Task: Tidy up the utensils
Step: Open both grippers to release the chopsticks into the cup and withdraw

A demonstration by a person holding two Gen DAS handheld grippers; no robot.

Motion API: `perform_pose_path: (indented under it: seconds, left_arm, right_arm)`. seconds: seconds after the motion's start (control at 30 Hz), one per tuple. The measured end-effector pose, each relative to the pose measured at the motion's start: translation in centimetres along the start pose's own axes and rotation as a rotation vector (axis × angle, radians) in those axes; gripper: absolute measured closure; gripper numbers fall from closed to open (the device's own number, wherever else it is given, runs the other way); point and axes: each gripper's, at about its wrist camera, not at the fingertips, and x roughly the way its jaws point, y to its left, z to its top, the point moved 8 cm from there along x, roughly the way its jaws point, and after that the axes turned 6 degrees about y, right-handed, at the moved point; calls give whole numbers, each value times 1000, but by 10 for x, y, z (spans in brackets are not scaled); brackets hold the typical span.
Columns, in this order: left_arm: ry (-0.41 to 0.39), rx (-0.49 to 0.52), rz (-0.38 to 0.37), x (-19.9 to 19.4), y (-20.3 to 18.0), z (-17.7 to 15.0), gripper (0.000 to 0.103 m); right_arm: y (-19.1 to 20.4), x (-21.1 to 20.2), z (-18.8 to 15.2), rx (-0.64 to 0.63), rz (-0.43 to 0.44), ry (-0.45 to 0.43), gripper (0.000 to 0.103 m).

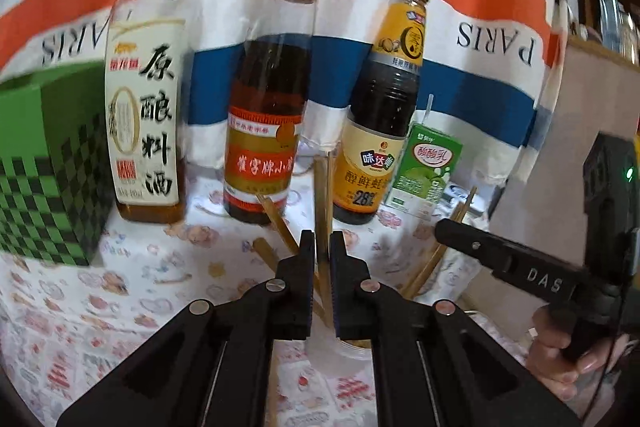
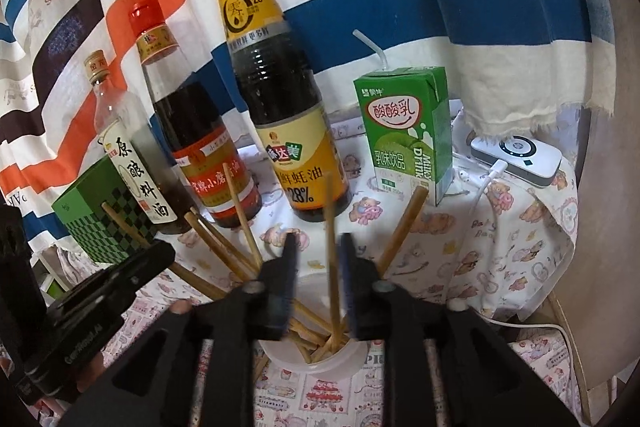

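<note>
chopsticks [image 2: 330, 227] in cup [image 2: 320, 361], bottles [image 2: 280, 87] behind, carton [image 2: 404, 131] right

Left tongs [image 1: 321, 247] nearly closed on a thin stick; right tongs [image 2: 318, 251] parted, a stick upright between them

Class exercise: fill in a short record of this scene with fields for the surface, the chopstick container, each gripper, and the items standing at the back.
surface: patterned tablecloth
container: white cup holding wooden chopsticks, fanned out
left gripper: closed on one upright chopstick
right gripper: jaws apart, either side of a chopstick, not gripping
back row: three sauce bottles, green milk carton, green checked box
far right: white charging device
</note>
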Motion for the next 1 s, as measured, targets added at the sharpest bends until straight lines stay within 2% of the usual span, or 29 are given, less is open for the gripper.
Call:
perform_pose_path:
  seconds: [0.03, 0.07, 0.1, 0.13, 0.17, 0.2, 0.27, 0.33, 0.5, 0.7, 0.77, 0.83, 0.87, 0.97, 1.0]
  left_arm:
    - [-6, -11, 2, -4, 2, 2, 96]
    - [-16, -11, 10, -8, 3, 4, 91]
    - [-36, -5, 19, -16, 4, 7, 82]
    - [-57, 2, 28, -24, 6, 10, 79]
    - [-75, 7, 36, -31, 7, 12, 71]
    - [-97, 10, 48, -40, 10, 14, 65]
    - [-122, 4, 69, -55, 17, 17, 58]
    - [-133, -9, 95, -66, 26, 18, 54]
    - [-166, -46, 154, -90, 55, 13, 34]
    - [-161, -62, 251, -106, 86, -2, 22]
    - [-171, -71, 278, -114, 93, -10, 22]
    - [-200, -55, 361, -126, 98, -18, 22]
    - [-206, -43, 377, -130, 99, -22, 22]
    - [-195, -70, 367, -141, 105, -37, 21]
    - [-188, -82, 368, -143, 108, -43, 18]
  right_arm:
    - [1, -1, 1, -5, -5, 1, 58]
    - [1, -2, 1, -13, -14, 5, 54]
    - [2, -3, 1, -19, -20, 12, 53]
    - [3, -4, 0, -27, -24, 22, 48]
    - [5, -5, 0, -33, -26, 33, 42]
    - [7, -7, -1, -41, -29, 45, 40]
    - [12, -10, -2, -57, -35, 55, 35]
    - [18, -14, -3, -72, -35, 59, 31]
    - [34, -23, -8, -76, 2, 76, 28]
    - [49, -29, -17, -85, -12, 60, 25]
    - [54, -29, -21, -92, -15, 62, 25]
    - [59, -26, -26, -97, -12, 77, 24]
    - [62, -25, -28, -100, -6, 87, 24]
    - [68, -25, -37, -103, 6, 109, 24]
    - [70, -25, -42, -103, 7, 120, 24]
